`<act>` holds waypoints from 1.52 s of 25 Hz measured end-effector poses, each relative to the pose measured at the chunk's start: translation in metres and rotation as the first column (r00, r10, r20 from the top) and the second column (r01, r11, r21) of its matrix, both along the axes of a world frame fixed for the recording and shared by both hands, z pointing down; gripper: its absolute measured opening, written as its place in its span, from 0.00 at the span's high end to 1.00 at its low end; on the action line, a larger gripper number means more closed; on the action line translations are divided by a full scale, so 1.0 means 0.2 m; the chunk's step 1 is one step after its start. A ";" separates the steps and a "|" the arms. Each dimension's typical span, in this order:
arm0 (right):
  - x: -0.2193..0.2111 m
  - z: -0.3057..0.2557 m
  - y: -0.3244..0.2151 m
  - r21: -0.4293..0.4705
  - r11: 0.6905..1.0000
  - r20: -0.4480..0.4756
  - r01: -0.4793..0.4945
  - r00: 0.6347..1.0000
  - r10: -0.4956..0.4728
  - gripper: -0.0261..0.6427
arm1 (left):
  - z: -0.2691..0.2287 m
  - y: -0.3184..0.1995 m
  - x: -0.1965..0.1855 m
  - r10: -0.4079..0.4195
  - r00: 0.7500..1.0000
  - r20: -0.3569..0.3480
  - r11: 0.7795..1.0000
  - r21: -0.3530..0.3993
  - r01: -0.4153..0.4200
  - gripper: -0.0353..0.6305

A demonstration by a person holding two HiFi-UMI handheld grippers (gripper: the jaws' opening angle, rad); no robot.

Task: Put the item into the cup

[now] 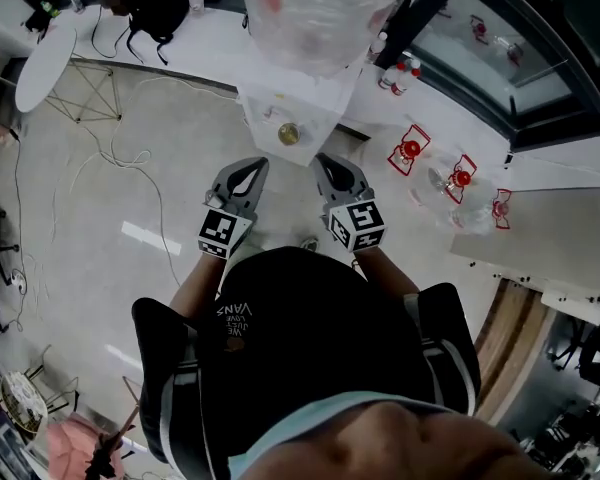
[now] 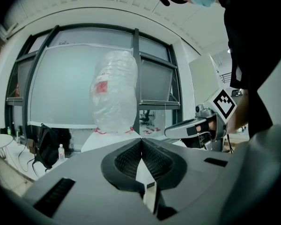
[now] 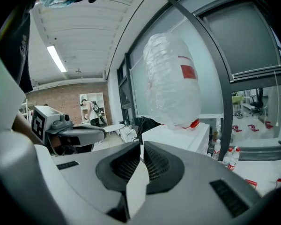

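Observation:
A small round gold item (image 1: 288, 133) lies on a white stand (image 1: 315, 108) straight ahead of me. A big clear plastic bag (image 1: 320, 13) with a red label stands on the same top; it also shows as the bag (image 2: 113, 97) in the left gripper view and the bag (image 3: 173, 81) in the right gripper view. I cannot make out a cup. My left gripper (image 1: 255, 163) and right gripper (image 1: 322, 158) hang side by side just short of the stand. The left gripper (image 2: 141, 139) is shut and empty. The right gripper (image 3: 141, 145) is shut with nothing in it.
Water bottles (image 1: 395, 73) stand by the window wall behind the stand. Clear packs with red tags (image 1: 410, 150) lie on the floor to the right. A round white table (image 1: 45, 63), a black bag (image 1: 165, 8) and loose cables (image 1: 110, 153) are at the left.

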State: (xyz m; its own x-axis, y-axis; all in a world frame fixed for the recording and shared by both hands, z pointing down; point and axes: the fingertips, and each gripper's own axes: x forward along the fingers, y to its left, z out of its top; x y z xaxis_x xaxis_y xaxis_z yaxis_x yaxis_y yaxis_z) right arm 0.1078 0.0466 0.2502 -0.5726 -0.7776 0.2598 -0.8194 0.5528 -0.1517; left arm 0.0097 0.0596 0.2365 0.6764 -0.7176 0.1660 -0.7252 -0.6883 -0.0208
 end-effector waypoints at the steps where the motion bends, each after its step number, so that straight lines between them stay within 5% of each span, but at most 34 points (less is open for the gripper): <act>1: 0.01 -0.01 0.01 0.005 1.000 0.003 0.002 1.000 -0.002 0.88 | -0.01 0.01 0.01 0.000 1.000 0.002 1.000 0.001 0.000 0.92; 38: 0.11 -0.03 0.12 -0.065 0.997 0.041 -0.053 0.998 0.055 0.89 | -0.10 0.14 -0.06 -0.082 0.995 -0.061 0.996 -0.030 0.080 0.92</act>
State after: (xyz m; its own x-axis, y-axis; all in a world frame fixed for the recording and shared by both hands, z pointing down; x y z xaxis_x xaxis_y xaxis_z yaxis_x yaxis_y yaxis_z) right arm 0.1304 0.0714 0.2442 -0.5419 -0.7902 0.2861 -0.8398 0.4961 -0.2204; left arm -0.0027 0.0880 0.2174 0.6258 -0.7662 0.1456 -0.7778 -0.6270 0.0437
